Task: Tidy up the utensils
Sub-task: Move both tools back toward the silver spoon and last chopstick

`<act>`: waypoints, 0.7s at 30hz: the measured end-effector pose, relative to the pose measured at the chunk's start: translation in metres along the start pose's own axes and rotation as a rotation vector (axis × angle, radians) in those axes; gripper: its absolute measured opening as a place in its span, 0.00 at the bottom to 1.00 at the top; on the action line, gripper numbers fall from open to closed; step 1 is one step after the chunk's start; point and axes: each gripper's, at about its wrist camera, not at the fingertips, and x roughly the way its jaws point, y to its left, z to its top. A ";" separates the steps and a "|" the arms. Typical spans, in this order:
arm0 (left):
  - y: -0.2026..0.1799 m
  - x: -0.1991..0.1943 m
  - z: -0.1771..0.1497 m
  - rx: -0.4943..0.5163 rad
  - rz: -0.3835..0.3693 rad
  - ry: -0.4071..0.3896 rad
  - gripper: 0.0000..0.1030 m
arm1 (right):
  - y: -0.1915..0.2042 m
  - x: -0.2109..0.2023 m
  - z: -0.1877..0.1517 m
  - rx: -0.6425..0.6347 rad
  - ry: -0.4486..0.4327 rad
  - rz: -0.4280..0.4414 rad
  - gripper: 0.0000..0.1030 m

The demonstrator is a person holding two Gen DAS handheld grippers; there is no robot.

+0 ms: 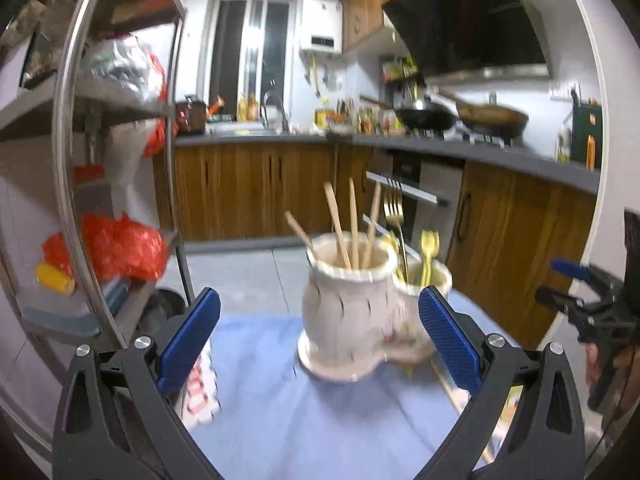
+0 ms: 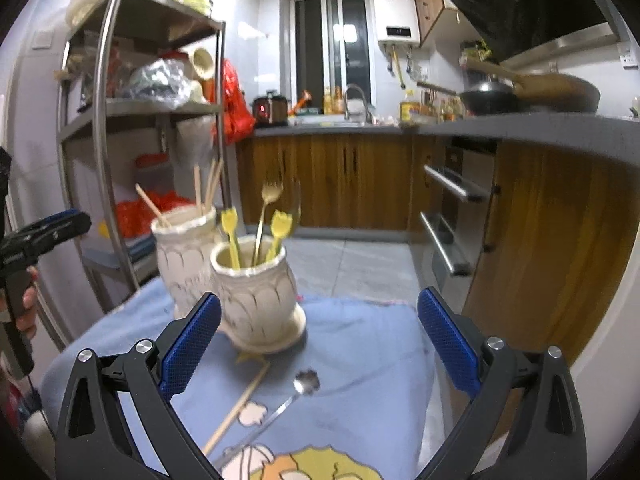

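Kitchen behind, blue cloth [image 2: 360, 344] spread on the table, two cream holders [image 2: 256, 292] set touching near its far edge, chopstick [image 2: 240, 404] and spoon [image 2: 298, 390] laid nearer, left gripper [image 1: 320, 336] and right gripper [image 2: 320, 336] held wide apart, nothing gripped.

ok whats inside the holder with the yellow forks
The nearer holder holds two yellow forks, a gold fork and possibly another dark utensil, blurred. Their lower ends and the bottom are hidden by its wall.
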 end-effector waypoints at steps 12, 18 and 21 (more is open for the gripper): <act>-0.032 0.030 -0.054 0.022 -0.032 0.220 0.95 | 0.006 0.038 -0.039 -0.083 0.224 -0.042 0.95; -0.053 0.043 -0.066 0.056 -0.058 0.280 0.95 | 0.005 0.060 -0.049 -0.092 0.313 -0.027 0.95; -0.061 0.048 -0.071 0.068 -0.068 0.304 0.95 | 0.004 0.073 -0.050 -0.087 0.354 -0.002 0.95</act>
